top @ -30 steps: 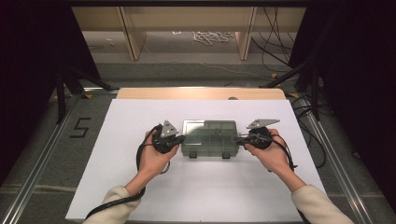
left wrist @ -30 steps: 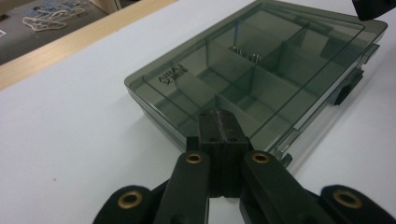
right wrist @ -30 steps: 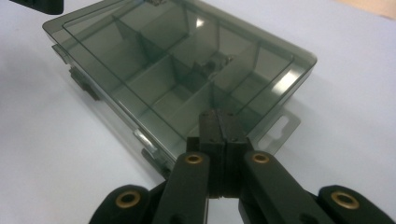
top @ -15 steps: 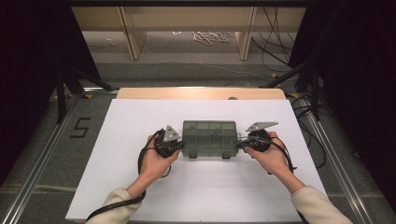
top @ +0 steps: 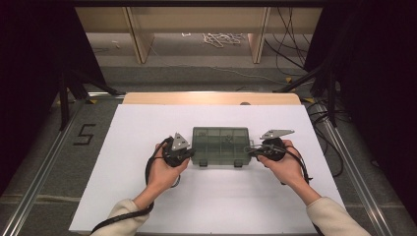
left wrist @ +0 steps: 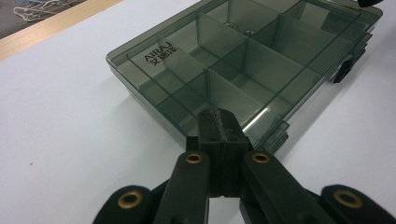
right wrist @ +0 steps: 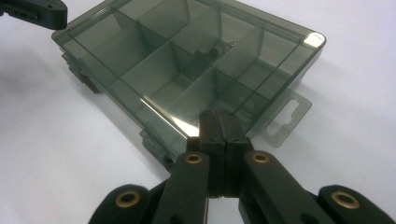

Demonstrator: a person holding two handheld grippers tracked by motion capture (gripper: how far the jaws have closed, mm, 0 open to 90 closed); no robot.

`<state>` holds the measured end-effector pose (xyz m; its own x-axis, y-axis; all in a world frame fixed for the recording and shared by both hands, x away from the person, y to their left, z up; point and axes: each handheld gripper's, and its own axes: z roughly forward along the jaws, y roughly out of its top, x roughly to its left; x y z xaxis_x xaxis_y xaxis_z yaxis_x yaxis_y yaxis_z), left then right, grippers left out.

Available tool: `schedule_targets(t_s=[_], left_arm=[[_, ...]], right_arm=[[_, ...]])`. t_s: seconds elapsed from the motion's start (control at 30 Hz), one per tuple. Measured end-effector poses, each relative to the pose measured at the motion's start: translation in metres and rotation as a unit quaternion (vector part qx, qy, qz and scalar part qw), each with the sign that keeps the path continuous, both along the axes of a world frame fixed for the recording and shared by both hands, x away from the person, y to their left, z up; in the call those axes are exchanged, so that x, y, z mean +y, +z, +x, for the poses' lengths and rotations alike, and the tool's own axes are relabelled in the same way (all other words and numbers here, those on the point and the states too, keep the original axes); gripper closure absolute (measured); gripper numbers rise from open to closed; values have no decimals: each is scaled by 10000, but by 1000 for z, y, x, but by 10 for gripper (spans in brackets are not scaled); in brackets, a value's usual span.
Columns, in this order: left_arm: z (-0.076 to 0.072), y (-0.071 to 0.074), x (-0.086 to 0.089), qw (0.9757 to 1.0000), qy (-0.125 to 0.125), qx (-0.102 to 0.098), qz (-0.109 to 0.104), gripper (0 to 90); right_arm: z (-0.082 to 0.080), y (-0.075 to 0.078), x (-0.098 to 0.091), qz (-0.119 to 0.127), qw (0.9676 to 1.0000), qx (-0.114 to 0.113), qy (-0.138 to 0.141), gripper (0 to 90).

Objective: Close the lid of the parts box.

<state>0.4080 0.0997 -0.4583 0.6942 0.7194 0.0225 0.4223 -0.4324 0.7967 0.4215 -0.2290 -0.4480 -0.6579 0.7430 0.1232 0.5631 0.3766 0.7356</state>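
a smoky, see-through compartment box [top: 220, 146] lies flat with its lid closed on a white table sheet [top: 147, 123], seen from above. a person's hands come in from the bottom edge, each holding a black two-jaw tool. the left gripper [top: 191, 152] sits at the box's left end and the right gripper [top: 250, 151] at its right end, so the box lies between the two tips, both of which point inward at it.

in the left gripper view, the left gripper [left wrist: 221, 122] has its jaws pressed fully together with nothing between them; the box [left wrist: 243, 60] lies directly ahead, and the closed tip is right against its near edge. whether it actually touches is hard to tell. a printed logo [left wrist: 159, 51] sits ahead and to the left of the tip.

in the right gripper view, the right gripper [right wrist: 218, 122] is likewise closed tight and empty-handed, its tip at the near edge of the box [right wrist: 187, 60]. a clear hanging tab [right wrist: 286, 116] juts out just right of the tip. small metal parts [right wrist: 219, 46] lie in a compartment straight ahead.
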Motion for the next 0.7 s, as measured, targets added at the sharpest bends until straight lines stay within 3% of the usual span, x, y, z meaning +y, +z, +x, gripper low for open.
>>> schedule_targets(t_s=[0.13, 0.2, 0.27, 0.3, 0.33, 0.43, 0.5, 0.53, 0.63, 0.7], left_arm=[[1, 0, 1, 10000, -8, 17, 1, 896], [1, 1, 1, 10000, 14, -82, 32, 896], [0, 1, 2, 9999, 34, -70, -63, 895], [0, 2, 2, 9999, 58, -86, -91, 893], [0, 6, 4, 9999, -25, -114, 34, 887], [-2, 9, 5, 9994, 88, -225, -252, 856], [-3, 13, 7, 9992, 93, -305, -222, 821], [-4, 15, 7, 9984, 159, -369, -392, 799], [-8, 20, 11, 9972, 225, -514, -503, 721], [-12, 25, 15, 9957, 296, -615, -626, 655]], right_arm=[[1, 0, -1, -16, 10000, -23, 38, 900], [1, 0, -1, -4, 10000, -38, 38, 900], [0, 0, -1, 24, 10000, -11, 2, 900], [0, 1, -2, 73, 9999, -107, -33, 897], [-1, 2, -2, 154, 9998, -102, -101, 890], [-2, 8, -5, 374, 9989, -221, -184, 850], [-5, 12, -8, 554, 9977, -325, -218, 794], [-6, 13, -9, 630, 9970, -385, -248, 753], [-11, 19, -12, 808, 9950, -495, -305, 642], [-13, 21, -16, 946, 9924, -745, -261, 565]])
